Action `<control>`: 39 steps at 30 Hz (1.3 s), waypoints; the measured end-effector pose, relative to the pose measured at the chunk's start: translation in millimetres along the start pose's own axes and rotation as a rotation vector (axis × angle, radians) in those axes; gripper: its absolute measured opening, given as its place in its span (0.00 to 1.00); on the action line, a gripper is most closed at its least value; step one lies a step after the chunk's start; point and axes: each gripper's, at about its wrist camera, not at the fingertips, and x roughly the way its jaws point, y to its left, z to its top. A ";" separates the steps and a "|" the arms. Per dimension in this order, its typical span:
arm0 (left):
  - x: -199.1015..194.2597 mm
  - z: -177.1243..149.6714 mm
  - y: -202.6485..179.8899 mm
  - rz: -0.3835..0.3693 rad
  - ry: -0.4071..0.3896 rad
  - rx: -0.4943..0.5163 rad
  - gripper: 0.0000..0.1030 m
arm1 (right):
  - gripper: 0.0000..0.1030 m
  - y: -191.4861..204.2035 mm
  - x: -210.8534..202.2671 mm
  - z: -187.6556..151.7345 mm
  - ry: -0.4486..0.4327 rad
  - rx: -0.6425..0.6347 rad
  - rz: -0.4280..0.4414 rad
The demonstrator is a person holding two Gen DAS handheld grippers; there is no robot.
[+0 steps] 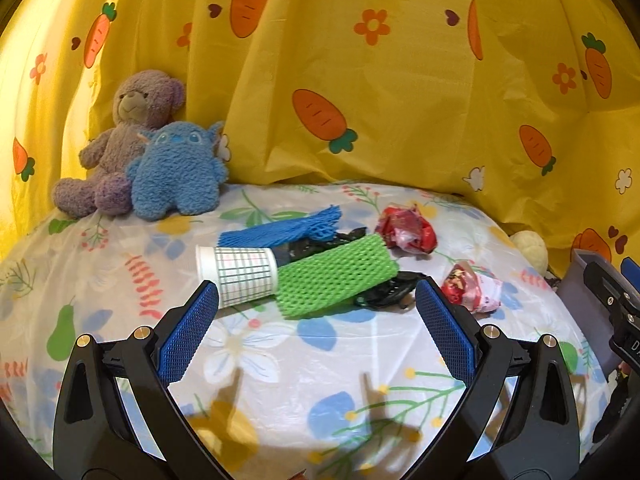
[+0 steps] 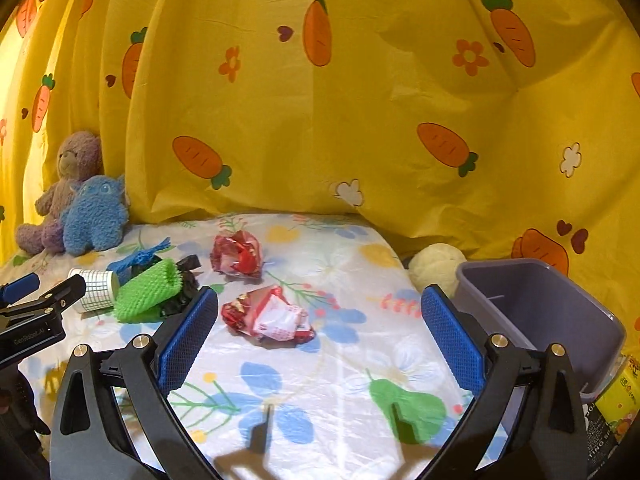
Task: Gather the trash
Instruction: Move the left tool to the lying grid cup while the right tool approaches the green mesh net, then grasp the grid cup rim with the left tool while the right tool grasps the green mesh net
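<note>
While both claws hang spread wide and hold nothing, trash lies scattered on the floral tablecloth (image 2: 352, 360). Ahead of the left gripper (image 1: 318, 304), a paper cup (image 1: 240, 276) lies on its side, touching a green foam net (image 1: 336, 280). Between the right gripper's (image 2: 320, 308) blue pads (image 2: 188, 340) sits a crumpled red wrapper (image 2: 268, 318); a grey bin (image 2: 540, 316) stands at the table's right edge.

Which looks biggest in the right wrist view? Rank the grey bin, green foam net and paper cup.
1. grey bin, though nearness to the camera enlarges it
2. green foam net
3. paper cup
</note>
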 end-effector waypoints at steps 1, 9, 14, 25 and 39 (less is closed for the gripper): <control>0.2 0.6 6.9 0.015 0.003 -0.006 0.94 | 0.95 8.4 2.0 1.8 0.002 -0.013 0.013; -0.3 2.2 66.0 0.135 -0.006 -0.061 0.94 | 0.94 80.3 24.7 13.0 0.036 -0.141 0.125; 3.8 4.4 97.2 0.183 0.005 -0.103 0.94 | 0.89 118.9 53.9 16.2 0.083 -0.211 0.173; 15.4 2.8 121.0 0.136 0.018 -0.157 0.94 | 0.69 143.4 119.5 10.0 0.214 -0.201 0.242; 39.0 3.1 113.4 0.043 0.040 -0.139 0.88 | 0.13 145.0 123.9 1.5 0.240 -0.224 0.345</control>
